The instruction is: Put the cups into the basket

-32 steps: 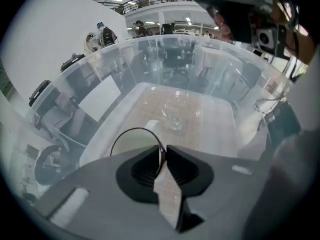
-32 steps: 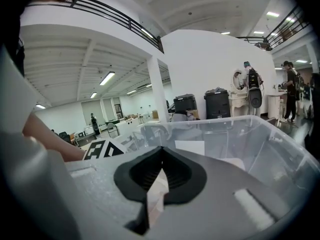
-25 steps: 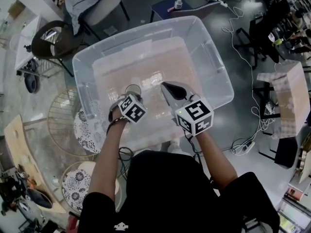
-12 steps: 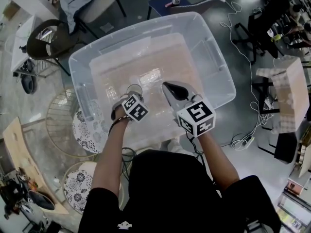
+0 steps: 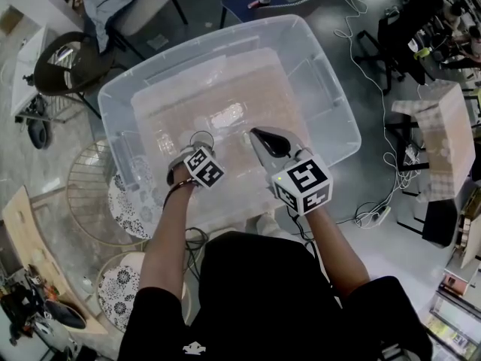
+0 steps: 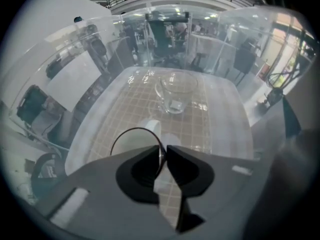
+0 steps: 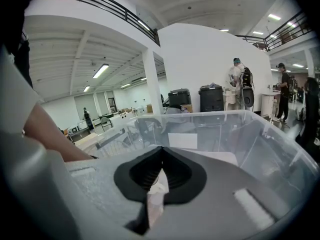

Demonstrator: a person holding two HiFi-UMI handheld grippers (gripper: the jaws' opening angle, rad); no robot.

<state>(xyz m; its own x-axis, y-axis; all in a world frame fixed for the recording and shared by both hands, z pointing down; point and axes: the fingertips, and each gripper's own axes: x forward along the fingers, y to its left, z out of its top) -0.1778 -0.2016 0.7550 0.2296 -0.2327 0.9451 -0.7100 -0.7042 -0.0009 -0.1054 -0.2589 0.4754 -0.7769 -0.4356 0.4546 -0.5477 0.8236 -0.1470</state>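
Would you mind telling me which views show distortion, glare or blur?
Head view: sharp, light glare on the clear bin. Left gripper view: heavy fisheye bending, dark corners, glass cup faint amid reflections. Right gripper view: same fisheye; foreground soft.

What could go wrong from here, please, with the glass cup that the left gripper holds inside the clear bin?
1. The left gripper pinches the cup only by its thin rim, so the smooth glass might slip or swing.
2. A second glass cup stands on the bin floor just ahead, so a careless set-down could knock glass against glass.
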